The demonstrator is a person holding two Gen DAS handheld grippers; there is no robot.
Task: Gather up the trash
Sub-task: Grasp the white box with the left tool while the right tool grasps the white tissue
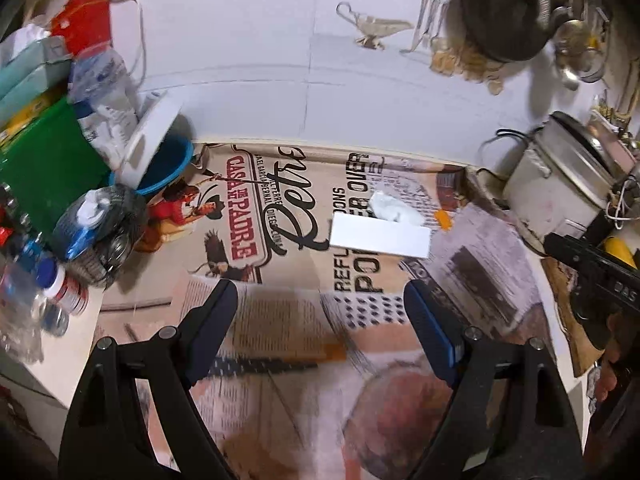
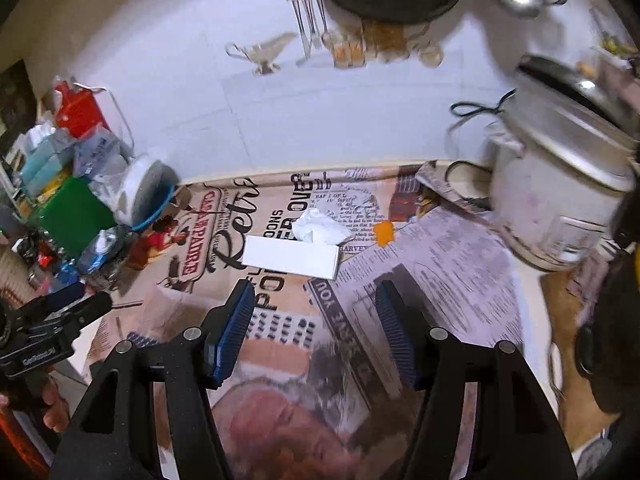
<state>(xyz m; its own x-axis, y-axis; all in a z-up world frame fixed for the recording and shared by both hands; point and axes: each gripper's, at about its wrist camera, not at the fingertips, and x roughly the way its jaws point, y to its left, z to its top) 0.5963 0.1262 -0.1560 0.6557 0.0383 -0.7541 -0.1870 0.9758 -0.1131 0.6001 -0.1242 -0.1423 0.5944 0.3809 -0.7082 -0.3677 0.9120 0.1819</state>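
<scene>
Trash sits mid-counter on the newspaper-print cover [image 1: 280,208]: a flat white box [image 1: 380,234] [image 2: 290,260] lying on its long side, with a crumpled white tissue [image 1: 394,206] [image 2: 320,228] touching its far edge, toward the wall. A small orange scrap [image 1: 443,219] [image 2: 383,233] lies just right of the tissue, apart from it.

Left gripper [image 1: 320,312]: jaws spread wide, nothing between them, blue pads facing inward. It hangs over the printed cover, short of the box, which sits ahead between the finger lines and slightly right.

Right gripper [image 2: 316,312]: jaws also released and empty, over the cover near side of the box. The box lies just beyond the tips, slightly left of centre.

Each gripper shows at the edge of the other's view: the right one at the right edge of the left view, the left one at the lower left of the right view.

Surroundings: a rice cooker [image 2: 560,184] [image 1: 568,172] with a metal lid stands right of the trash, black cord behind it. On the left is a clutter pile: green box [image 1: 44,168], blue bowl [image 1: 168,168] with a white lid leaning in it, plastic bottles [image 1: 52,292], red bag [image 1: 82,20]. On the white tiled wall [image 1: 240,40] hang a dark pan [image 1: 504,8] and metal utensils.
</scene>
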